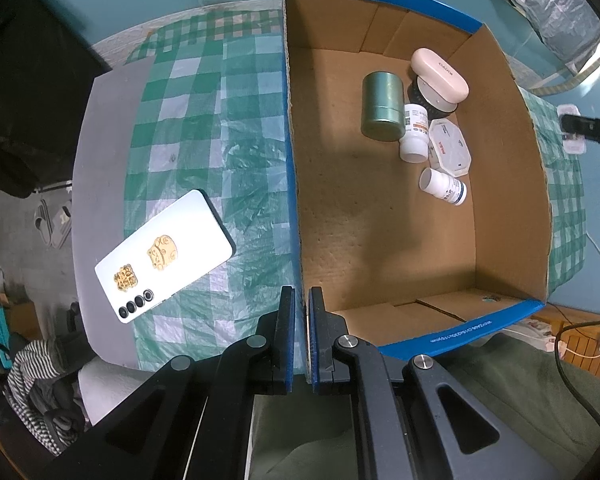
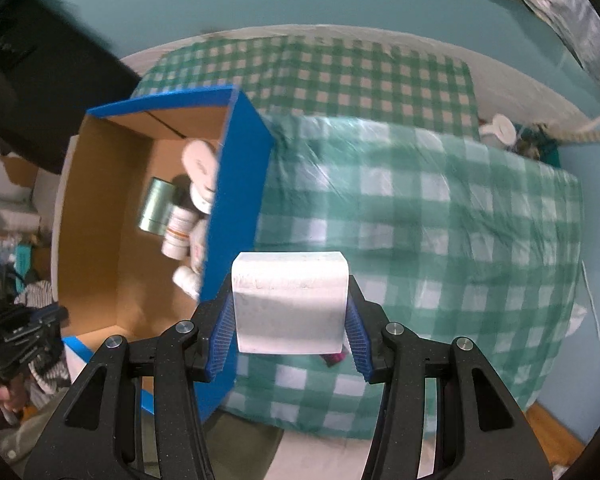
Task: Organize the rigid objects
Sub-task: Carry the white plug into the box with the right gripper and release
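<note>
Green-and-white checked cloth point(image 2: 440, 200), crinkled and faintly glossy like thin plastic, covered the table on which everything stood. Largest on it was the cardboard box point(image 1: 380, 240), open-topped, blue outside and raw brown corrugated inside; every place below is given from that box. The left gripper point(image 1: 299, 340) pointed down at the box's near left wall, jaws closed on that wall's edge, apparently steadying it. Just right of the box, above the cloth, the right gripper point(image 2: 290, 332) clamped a white rectangular block point(image 2: 290, 300), matt and smooth-faced with rounded edges, not yet over the opening. The step in hand seemed to be carrying this block to the box; next it would need lifting clear of the blue wall and releasing over the bare floor. Left of the box lay a flat white phone point(image 1: 164, 256) with gold stickers. Inside, at the far right, clustered a green metal tin point(image 1: 382, 106), a cream oblong case point(image 1: 440, 74), an octagonal pill box point(image 1: 450, 148) and white plastic bottles point(image 1: 414, 132).
</note>
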Demonstrator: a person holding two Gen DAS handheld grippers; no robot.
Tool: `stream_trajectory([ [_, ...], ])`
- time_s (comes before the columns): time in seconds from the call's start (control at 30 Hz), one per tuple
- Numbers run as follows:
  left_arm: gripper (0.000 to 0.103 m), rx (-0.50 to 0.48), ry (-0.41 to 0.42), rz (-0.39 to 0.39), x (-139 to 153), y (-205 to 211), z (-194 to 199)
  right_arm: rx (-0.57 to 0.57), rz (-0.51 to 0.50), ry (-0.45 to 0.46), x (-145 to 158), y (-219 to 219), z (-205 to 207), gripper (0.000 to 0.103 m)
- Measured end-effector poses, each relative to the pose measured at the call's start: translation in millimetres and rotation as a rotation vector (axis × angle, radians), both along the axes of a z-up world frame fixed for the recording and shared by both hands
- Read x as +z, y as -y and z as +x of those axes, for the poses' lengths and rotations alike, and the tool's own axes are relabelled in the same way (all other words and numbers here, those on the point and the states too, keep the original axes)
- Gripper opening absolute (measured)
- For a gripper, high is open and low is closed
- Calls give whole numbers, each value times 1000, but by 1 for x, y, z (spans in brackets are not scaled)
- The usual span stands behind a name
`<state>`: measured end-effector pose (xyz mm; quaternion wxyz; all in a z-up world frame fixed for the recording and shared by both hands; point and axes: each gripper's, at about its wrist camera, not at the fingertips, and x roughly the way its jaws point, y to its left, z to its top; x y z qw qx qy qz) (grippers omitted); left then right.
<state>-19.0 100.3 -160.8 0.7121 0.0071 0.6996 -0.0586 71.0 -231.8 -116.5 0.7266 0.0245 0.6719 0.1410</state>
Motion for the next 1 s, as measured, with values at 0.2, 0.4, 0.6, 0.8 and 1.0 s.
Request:
stream_trajectory([
  [0.2,6,1,-1,0,0,0,1,82,2,22,10,-25,9,49],
  [0.4,6,2,-1,0,0,0,0,164,-3,41,14,-53,16,49],
  [0.6,6,0,-2,1,0,1,4,267,-22,57,13,-83,19,49],
  [0.8,6,6,0,4,0,1,3,339,-41,52,4,-106,22,49],
  [1.0,6,14,2,0,1,-2,1,387,-49,39,-8,-122,24,49],
])
